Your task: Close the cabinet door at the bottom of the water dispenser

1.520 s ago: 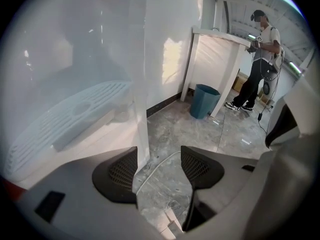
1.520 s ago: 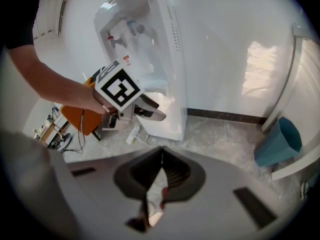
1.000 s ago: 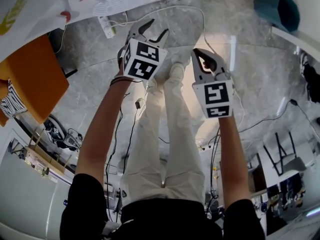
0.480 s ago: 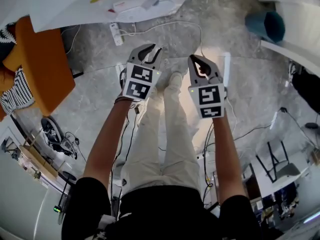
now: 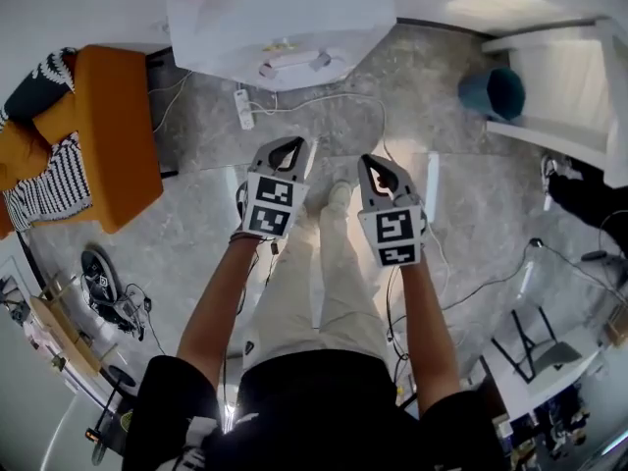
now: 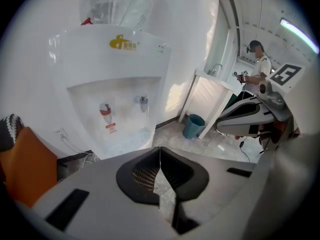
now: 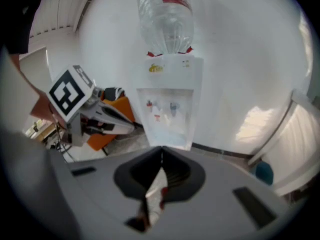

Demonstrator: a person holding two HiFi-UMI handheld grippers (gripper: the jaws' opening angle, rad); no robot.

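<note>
Lowest in the head view, two bare forearms reach up the frame over pale trousers [image 5: 329, 263]. The left gripper [image 5: 294, 145] and the right gripper [image 5: 370, 162] are side by side at the centre, close together but not touching, above a grey stone floor [image 5: 186, 214].

In the left gripper view the left gripper's jaws have just been closing. They now meet tip to tip with nothing between them. In the right gripper view the right gripper's jaws also meet at the tips, and they are empty.

Beyond the jaws lie a white power strip [image 5: 242, 106] and its cable. An orange sofa [image 5: 103, 135] stands at the left edge and a teal bin [image 5: 491, 91] at the upper right.

The water dispenser [image 5: 285, 23] stands at the top centre of the head view, well apart from both grippers. Each pair of jaws points toward it. It fills the upper left of the left gripper view [image 6: 115, 79]. In the right gripper view it stands just above the jaw tips [image 7: 167, 104], with a clear bottle [image 7: 165, 19] on top.

The cabinet door at its foot is hidden behind each gripper's body. From above it cannot be made out.
</note>
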